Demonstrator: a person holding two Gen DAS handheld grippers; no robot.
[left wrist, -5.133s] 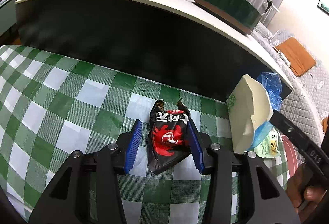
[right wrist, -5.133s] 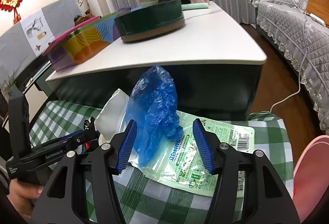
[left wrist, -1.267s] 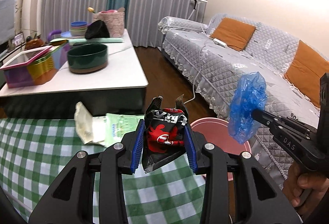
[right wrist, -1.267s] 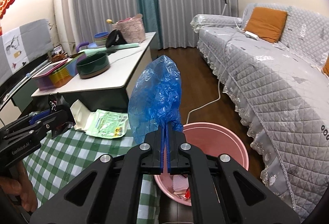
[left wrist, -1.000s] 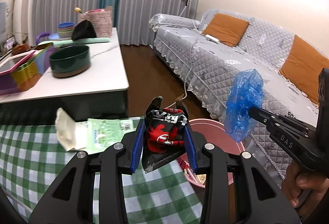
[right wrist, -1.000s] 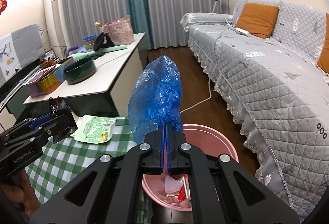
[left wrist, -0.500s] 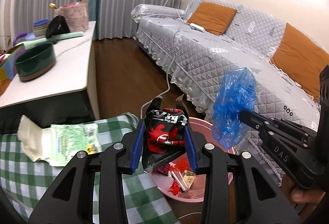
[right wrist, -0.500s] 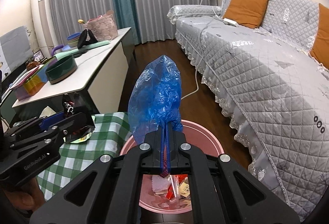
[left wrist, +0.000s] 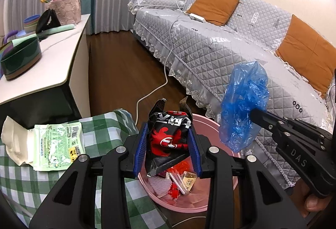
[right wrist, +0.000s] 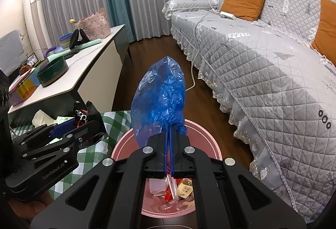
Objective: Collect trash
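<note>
The left tongs (left wrist: 167,152) are clamped on a crinkly black-and-red snack wrapper (left wrist: 169,138). The right tongs (right wrist: 168,152) are pinched nearly flat on a thin blue plastic bag (right wrist: 160,98). Both hang over the round pink bin (right wrist: 206,138), wedged between the checkered table (left wrist: 23,178) edge and the quilted sofa (right wrist: 273,73).

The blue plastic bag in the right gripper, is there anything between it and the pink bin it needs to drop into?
Nothing visible blocks it. The blue plastic bag is pinched in the right gripper directly above the open pink bin, which holds only loose trash at the bottom. The left gripper with its black and red wrapper is off to the side.
</note>
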